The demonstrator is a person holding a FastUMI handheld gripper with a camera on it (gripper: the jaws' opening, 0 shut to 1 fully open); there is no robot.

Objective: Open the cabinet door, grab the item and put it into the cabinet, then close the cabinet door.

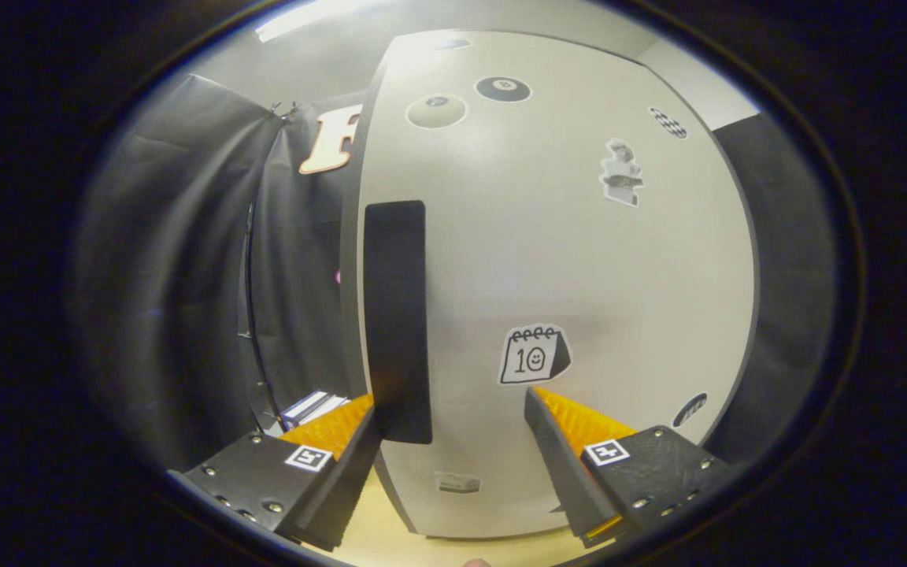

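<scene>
Black cloth (186, 260) is hanging in folds as the booth's wall to the left of the cabinet, with more dark cloth (784, 276) showing to its right. A ceiling light strip (304, 17) is glowing overhead. A pale wooden worktop (379, 524) is running beneath, with stacked books (313, 406) lying near its left edge.

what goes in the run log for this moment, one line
stage: at closed cabinet door | gripper: open, fingers straddling lower end of black handle | item: not held
</scene>
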